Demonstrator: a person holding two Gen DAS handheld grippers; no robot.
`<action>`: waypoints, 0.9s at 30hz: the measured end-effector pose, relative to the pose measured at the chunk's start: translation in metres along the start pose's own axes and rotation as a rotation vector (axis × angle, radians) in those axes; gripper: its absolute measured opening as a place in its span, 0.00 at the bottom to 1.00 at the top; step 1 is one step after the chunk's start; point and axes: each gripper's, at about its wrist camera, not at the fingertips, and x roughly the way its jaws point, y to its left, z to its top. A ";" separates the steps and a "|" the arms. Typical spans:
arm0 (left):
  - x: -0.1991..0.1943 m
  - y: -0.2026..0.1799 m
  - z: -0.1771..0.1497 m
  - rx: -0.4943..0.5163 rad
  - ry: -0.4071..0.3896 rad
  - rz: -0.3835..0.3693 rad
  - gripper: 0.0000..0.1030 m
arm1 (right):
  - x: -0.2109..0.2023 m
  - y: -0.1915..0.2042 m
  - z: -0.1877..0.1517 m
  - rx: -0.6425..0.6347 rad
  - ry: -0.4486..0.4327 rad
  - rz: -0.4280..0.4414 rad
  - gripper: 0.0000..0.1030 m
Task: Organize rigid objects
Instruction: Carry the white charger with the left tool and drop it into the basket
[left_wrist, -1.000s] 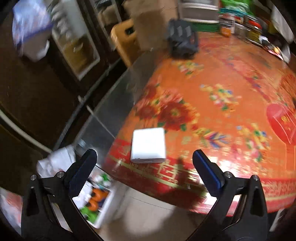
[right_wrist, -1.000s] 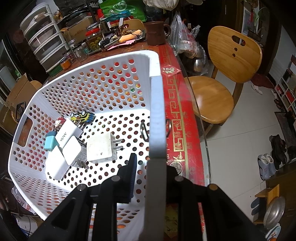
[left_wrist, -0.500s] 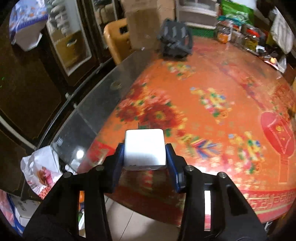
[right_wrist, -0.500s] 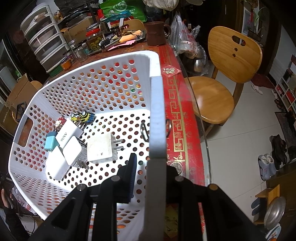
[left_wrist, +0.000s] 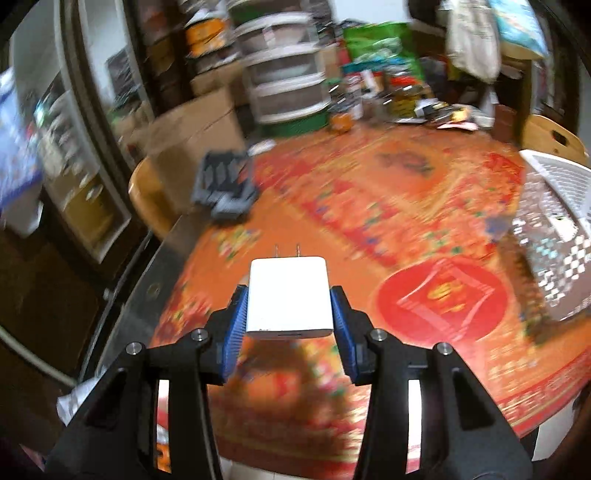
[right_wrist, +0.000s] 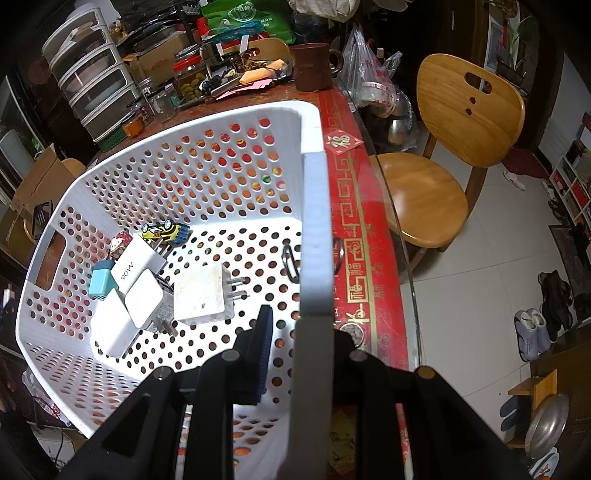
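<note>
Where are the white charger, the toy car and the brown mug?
white charger (left_wrist: 288, 295), left wrist view, top face.
toy car (right_wrist: 164, 232), right wrist view, yellow body.
brown mug (right_wrist: 312, 66), right wrist view, side wall.

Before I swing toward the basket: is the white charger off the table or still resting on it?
Off the table. The white charger sits clamped between the left hand-held gripper pads, prongs forward, with the tablecloth blurred beneath it.
</note>
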 end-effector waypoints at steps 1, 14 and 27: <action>-0.006 -0.014 0.011 0.025 -0.017 -0.015 0.40 | 0.000 0.000 0.000 0.000 0.000 0.001 0.21; -0.069 -0.204 0.119 0.352 -0.154 -0.266 0.40 | 0.001 0.000 -0.001 0.002 -0.002 0.003 0.21; -0.034 -0.360 0.116 0.687 -0.019 -0.398 0.40 | 0.001 0.000 0.000 0.001 0.006 0.003 0.22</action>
